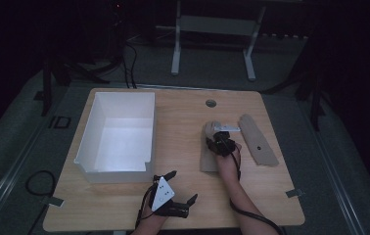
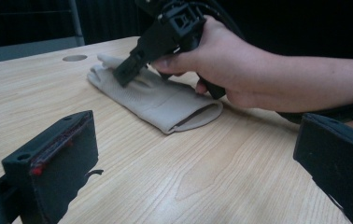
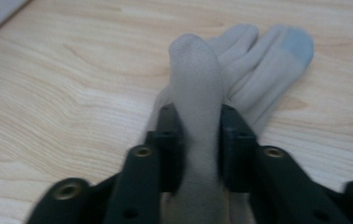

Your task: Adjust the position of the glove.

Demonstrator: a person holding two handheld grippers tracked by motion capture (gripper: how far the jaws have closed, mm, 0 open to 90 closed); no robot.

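On the wooden tabletop (image 1: 183, 122) two beige gloves lie in the right half. The nearer glove (image 1: 209, 155) lies lengthwise, its open cuff toward the near edge and its fingers pointing to the far edge; the second glove (image 1: 257, 139) lies just to its right, closer to the right edge, angled a little and apart from the first.

The right gripper (image 1: 217, 142) is down on the nearer glove, held in the person's right hand (image 1: 228, 159), whose forearm comes in from the near edge. In the right gripper view its two black jaws stand either side of one raised glove finger (image 3: 195, 79) — the fabric fills the gap between the pads and bulges up above them, so the jaws are clamped on that finger, while the other glove fingers lie flat on the wood beyond. In the left gripper view the same gripper (image 2: 128, 70) tilts down onto the glove's finger end, and the cuff (image 2: 198, 116) gapes open toward the camera.

The left gripper (image 1: 173, 188) rests near the near edge, left of centre, its jaws wide apart with nothing between them.

A white open box (image 1: 119, 132) sits in the left half of the tabletop, close to the left edge — well apart from both gloves
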